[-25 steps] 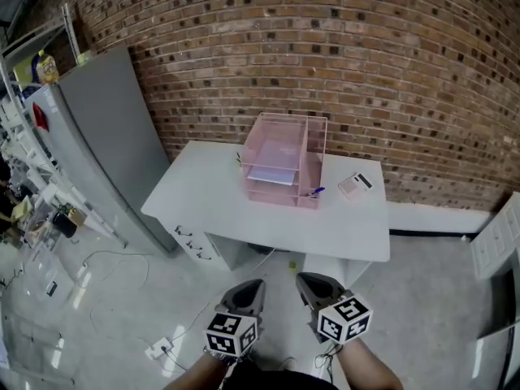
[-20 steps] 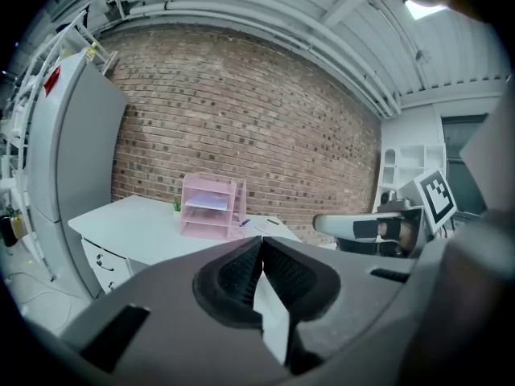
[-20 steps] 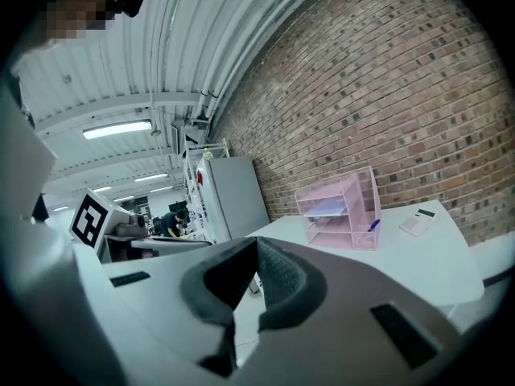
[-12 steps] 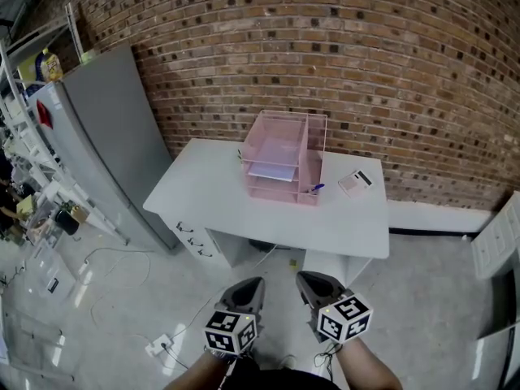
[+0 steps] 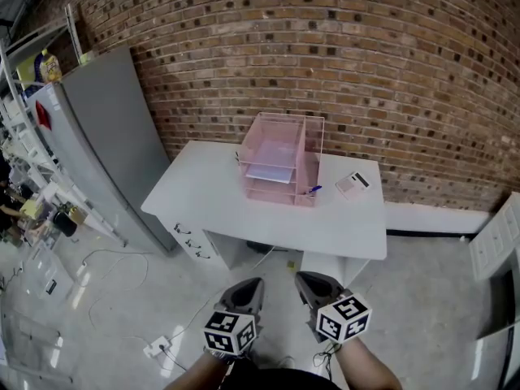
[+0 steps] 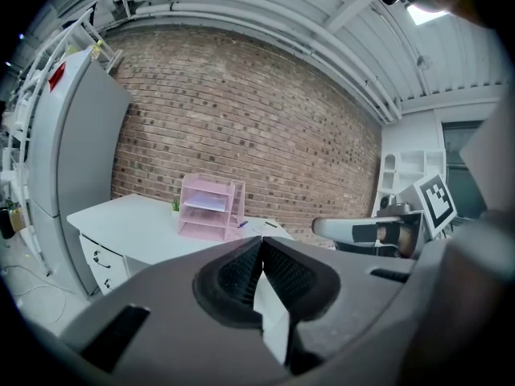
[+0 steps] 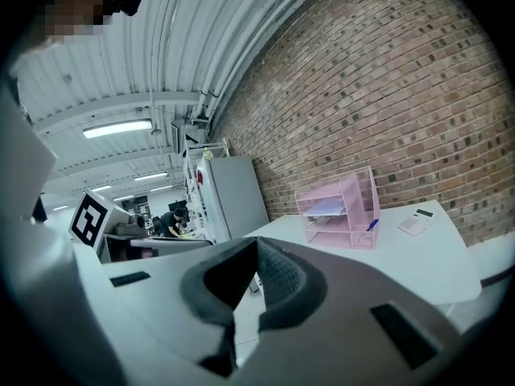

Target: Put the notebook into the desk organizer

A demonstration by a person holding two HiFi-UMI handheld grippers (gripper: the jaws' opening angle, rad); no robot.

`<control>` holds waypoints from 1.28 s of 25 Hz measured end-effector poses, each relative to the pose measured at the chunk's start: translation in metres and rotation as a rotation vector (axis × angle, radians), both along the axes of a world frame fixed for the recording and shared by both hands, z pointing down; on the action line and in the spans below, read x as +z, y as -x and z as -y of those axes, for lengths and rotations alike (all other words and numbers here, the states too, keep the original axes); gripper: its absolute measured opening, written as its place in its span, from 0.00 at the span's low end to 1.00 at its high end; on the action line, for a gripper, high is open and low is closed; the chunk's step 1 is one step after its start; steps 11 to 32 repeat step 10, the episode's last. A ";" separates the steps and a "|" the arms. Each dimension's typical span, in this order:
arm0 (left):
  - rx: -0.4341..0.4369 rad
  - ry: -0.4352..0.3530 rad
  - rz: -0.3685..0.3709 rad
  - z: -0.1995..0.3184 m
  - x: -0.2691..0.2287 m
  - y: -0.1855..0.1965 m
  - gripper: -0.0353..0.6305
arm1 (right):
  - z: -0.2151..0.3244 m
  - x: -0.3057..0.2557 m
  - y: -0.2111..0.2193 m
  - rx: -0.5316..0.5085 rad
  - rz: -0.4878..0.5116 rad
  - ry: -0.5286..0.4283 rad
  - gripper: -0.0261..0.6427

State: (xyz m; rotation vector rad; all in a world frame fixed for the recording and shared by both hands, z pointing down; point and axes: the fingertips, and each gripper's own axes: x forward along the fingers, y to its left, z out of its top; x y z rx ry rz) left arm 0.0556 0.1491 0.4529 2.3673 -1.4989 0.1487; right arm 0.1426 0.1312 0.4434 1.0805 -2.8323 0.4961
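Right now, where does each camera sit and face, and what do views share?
Head view: on the head, down at the desk; left gripper, right gripper, forearms below.
Left gripper view: on that gripper, along shut jaws to the desk; right gripper at right.
Right gripper view: on that gripper, along shut jaws to the desk; left gripper at left.
Shared: pink organizer.

Pink desk organizer [image 5: 312, 162] upright on desk [image 5: 203, 195]
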 end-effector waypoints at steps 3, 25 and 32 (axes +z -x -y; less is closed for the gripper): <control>0.001 0.001 0.001 -0.002 0.000 0.000 0.06 | -0.001 0.001 -0.001 0.005 0.004 0.002 0.04; 0.000 0.004 0.003 0.004 0.005 -0.004 0.06 | 0.004 0.005 -0.007 0.010 0.010 0.007 0.04; 0.000 0.004 0.003 0.004 0.005 -0.004 0.06 | 0.004 0.005 -0.007 0.010 0.010 0.007 0.04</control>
